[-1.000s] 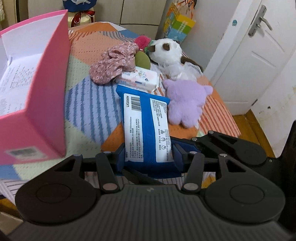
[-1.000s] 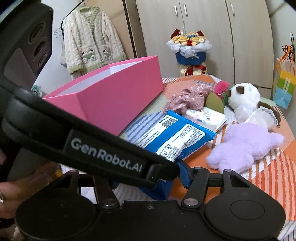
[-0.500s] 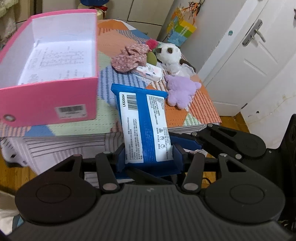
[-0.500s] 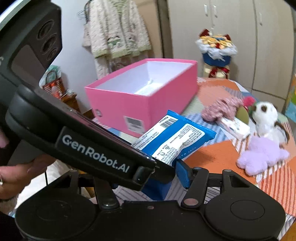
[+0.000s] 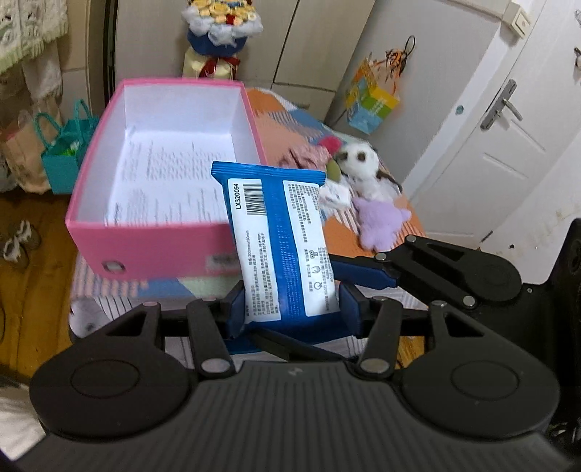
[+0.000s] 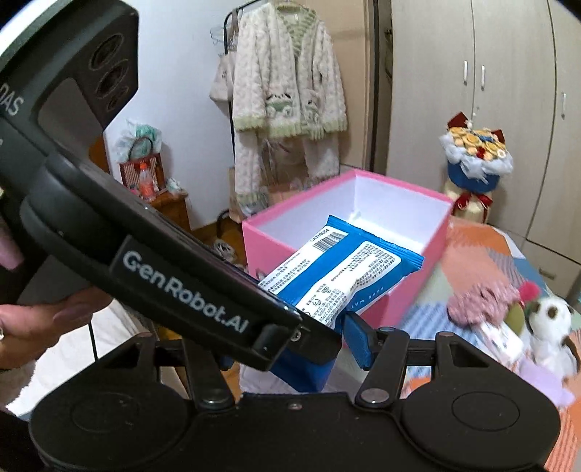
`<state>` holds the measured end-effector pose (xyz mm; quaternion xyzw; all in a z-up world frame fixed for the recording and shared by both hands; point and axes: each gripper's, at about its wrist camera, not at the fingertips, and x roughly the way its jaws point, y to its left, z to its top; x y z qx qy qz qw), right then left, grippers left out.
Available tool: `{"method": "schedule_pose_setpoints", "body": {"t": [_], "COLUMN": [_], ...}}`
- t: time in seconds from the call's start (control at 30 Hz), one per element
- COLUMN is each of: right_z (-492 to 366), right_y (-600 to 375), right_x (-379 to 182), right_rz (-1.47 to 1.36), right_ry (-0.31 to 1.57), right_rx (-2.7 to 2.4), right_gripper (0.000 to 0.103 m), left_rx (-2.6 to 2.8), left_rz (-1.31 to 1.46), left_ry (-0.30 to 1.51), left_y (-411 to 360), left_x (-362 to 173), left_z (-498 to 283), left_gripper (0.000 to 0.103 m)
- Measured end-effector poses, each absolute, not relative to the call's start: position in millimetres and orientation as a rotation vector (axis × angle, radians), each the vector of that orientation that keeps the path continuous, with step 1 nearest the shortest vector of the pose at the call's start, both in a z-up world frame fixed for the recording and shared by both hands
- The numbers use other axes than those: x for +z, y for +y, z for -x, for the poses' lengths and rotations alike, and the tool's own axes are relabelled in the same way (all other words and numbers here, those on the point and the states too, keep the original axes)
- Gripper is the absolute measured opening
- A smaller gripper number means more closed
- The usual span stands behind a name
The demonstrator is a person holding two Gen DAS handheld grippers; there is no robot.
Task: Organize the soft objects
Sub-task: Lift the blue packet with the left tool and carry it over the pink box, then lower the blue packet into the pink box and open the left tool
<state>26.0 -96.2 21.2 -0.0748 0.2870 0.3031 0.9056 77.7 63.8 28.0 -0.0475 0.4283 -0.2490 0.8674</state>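
Note:
My left gripper [image 5: 288, 308] is shut on a blue wet-wipes pack [image 5: 279, 239] and holds it in the air by the near end of the open pink box [image 5: 159, 250]. The pack [image 6: 337, 272] and box [image 6: 410, 290] also show in the right wrist view. My right gripper [image 6: 290, 348] sits right behind the left one, which hides its left finger; its blue right finger [image 6: 357, 341] is beside the pack and I cannot tell if the jaws grip anything. On the bed lie a purple plush [image 5: 377, 225], a white plush dog [image 5: 363, 170], a small tissue pack [image 5: 336, 194] and pink floral cloth [image 6: 479, 301].
The box stands on a patchwork bed [image 5: 283, 119], with printed paper lining its bottom. A bouquet [image 5: 221, 32] and wardrobe are behind. A white door [image 5: 483, 152] is at the right. A cardigan [image 6: 287, 83] hangs at the left, with bags and wooden floor [image 5: 32, 290] below.
Both grippers have risen and swung left with the wipes pack, from low over the bed to the near end of the pink box, whose inside now shows.

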Motion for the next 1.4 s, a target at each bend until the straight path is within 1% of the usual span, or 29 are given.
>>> {"method": "schedule_pose_setpoints", "body": {"t": [0.17,0.33,0.57,0.73,1.1,1.2,1.23,1.27,1.33,1.4], "right_z": [-52,-96,-169,-210,-252,-254,-250,-246,-241,-236], "right_y": [-88,-80,-75,-69,-53,-51,-48,-45,-42,-43], "right_x": [31,35,21,8,-8,-13,-15,-16,-19,-18], "right_rz": [0.153,0.154,0.146,0.164,0.255,0.282,0.317,0.358,0.413,0.409], "right_ry": [0.568,0.568,0.621,0.668,0.759,0.751,0.724,0.700,0.684,0.683], "right_rx": [0.620,0.624,0.611,0.591,0.554,0.537,0.521,0.500,0.477,0.481], "right_gripper": [0.064,0.064,0.064,0.064,0.065,0.065,0.065,0.067,0.068,0.068], "left_rx": [-0.519,-0.525,-0.542,-0.528,-0.493,-0.488,-0.488,-0.489,-0.485,-0.475], "left_rz": [0.104,0.126,0.177,0.218,0.324,0.327,0.323,0.319,0.287,0.249], "left_ry": [0.874,0.877,0.939,0.972,1.018,1.022,1.022,1.015,0.984,0.952], "left_y": [72,77,81,82,86,87,88,88,87,87], "left_x": [39,42,21,3,-29,-34,-34,-33,-28,-24], "left_z": [-108,-159,-242,-282,-324,-329,-329,-328,-323,-316], "left_gripper": [0.051,0.051,0.051,0.051,0.051,0.051,0.054,0.059,0.062,0.062]}}
